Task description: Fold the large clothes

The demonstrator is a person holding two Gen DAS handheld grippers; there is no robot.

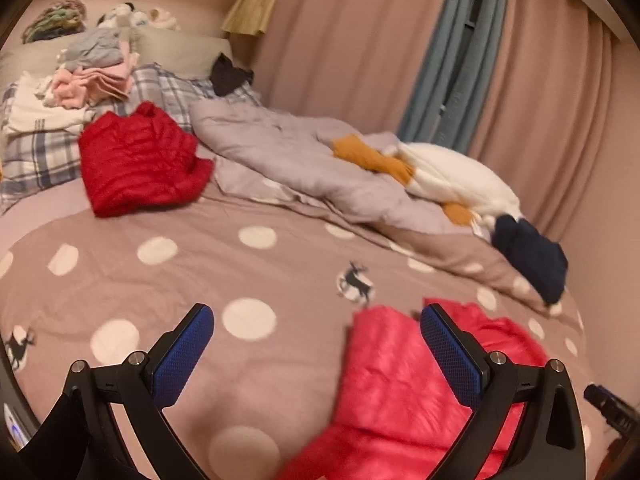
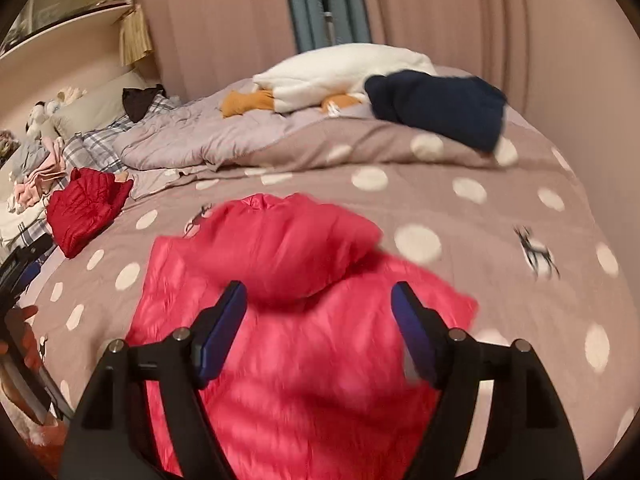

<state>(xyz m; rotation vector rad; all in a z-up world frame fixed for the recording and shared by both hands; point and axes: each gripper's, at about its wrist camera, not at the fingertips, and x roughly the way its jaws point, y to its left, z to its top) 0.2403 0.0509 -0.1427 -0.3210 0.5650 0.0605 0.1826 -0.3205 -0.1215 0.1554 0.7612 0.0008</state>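
Both grippers — left gripper [image 1: 316, 320], right gripper [image 2: 318, 300] — are hovering with jaws wide, empty, over the pink quilted puffer jacket [image 2: 304, 320]; grip its edges evenly.

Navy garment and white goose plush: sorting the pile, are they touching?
Touching. The right wrist view shows the navy garment lying against the white goose plush, overlapping its end with no gap.

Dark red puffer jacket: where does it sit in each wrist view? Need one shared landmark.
Left wrist: dark red jacket upper left, beside the plaid bedding.
Right wrist: same jacket far left, mid-height.
Shared landmark: white plush goose on the grey quilt.
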